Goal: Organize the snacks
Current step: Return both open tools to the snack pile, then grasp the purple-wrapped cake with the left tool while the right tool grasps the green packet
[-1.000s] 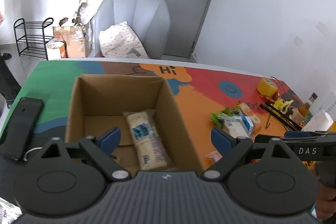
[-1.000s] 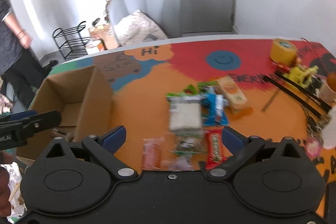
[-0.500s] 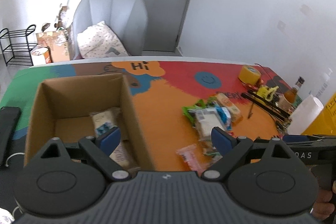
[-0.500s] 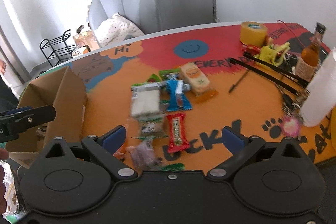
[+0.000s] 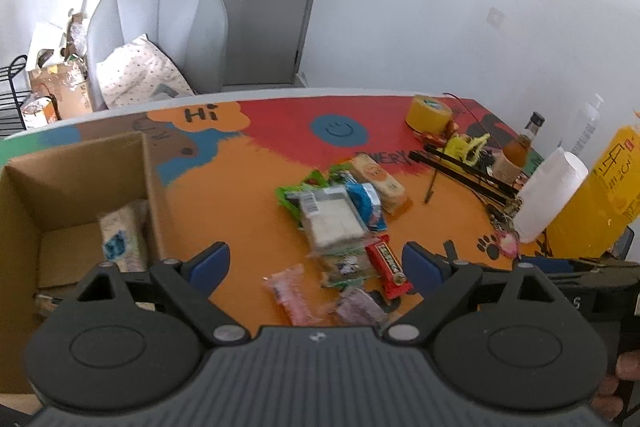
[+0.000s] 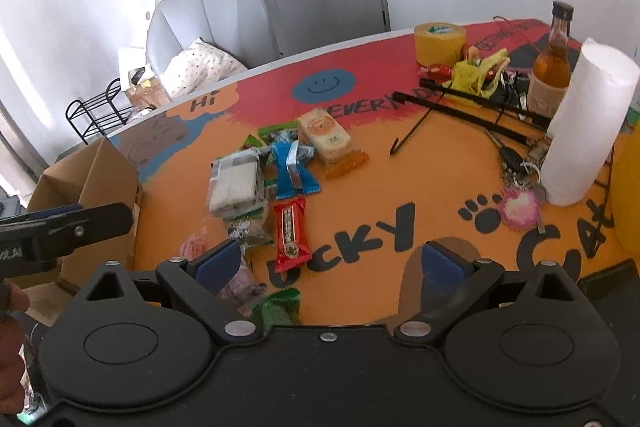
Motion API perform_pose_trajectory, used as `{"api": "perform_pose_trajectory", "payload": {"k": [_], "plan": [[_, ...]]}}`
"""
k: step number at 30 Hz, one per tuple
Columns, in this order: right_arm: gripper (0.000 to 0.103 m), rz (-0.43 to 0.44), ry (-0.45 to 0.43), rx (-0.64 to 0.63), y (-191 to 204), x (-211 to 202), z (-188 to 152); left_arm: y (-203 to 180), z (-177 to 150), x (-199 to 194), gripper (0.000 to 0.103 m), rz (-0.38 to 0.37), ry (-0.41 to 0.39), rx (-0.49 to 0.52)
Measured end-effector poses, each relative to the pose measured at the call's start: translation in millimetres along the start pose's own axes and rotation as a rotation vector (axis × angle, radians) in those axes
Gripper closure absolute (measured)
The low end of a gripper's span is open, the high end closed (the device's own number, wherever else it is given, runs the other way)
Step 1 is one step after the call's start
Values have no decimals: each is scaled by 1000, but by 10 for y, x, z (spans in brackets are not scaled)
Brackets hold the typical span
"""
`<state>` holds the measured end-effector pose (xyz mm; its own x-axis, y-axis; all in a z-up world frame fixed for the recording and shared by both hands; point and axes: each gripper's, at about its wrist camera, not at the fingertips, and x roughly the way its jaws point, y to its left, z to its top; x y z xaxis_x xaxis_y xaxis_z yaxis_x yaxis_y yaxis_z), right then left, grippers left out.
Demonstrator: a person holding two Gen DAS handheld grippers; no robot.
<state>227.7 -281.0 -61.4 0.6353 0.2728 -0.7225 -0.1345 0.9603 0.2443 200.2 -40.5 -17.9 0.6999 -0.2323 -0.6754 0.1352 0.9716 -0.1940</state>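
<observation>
box (image 5: 80, 163) shifted left; paper roll (image 5: 550, 197) beside snacks (image 5: 340, 219).

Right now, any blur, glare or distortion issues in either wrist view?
Left wrist view: snack pile smeared by motion blur, table edge bowed by fisheye. Right wrist view: red bar fairly sharp, left wall blown out, corners vignetted black.

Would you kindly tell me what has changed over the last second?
Both views have swung from the cardboard box toward the loose snack pile; the left gripper and right gripper stayed open and empty. The pack in the box and the snacks have not moved.
</observation>
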Motion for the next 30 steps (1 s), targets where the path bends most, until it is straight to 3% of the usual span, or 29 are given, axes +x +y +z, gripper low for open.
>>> {"api": "perform_pose_trajectory", "payload": {"k": [5,7,10,15,21,24,25,30], "plan": [[13,30,8,22,-37,39,-138,-99,-91,95,22,-26,26,5],[20,39,18,14,-23,63,-214,-126,-146,138,35,-40,43,5],[26,65,27,17,-11,105,-313,-135,-221,210,45,-50,64,-10],[31,63,13,-38,79,174,-482,-120,-305,284,52,-60,64,-46],[49,80,11,-61,127,299,-615,-160,-367,396,61,-81,80,-79],[55,63,-4,-87,174,325,-658,-191,-400,473,61,-86,90,-89],[63,62,-12,-92,176,325,-671,-193,-412,493,61,-83,92,-93],[68,80,-37,-32,37,312,-678,-202,-453,611,61,-76,111,-117]]}}
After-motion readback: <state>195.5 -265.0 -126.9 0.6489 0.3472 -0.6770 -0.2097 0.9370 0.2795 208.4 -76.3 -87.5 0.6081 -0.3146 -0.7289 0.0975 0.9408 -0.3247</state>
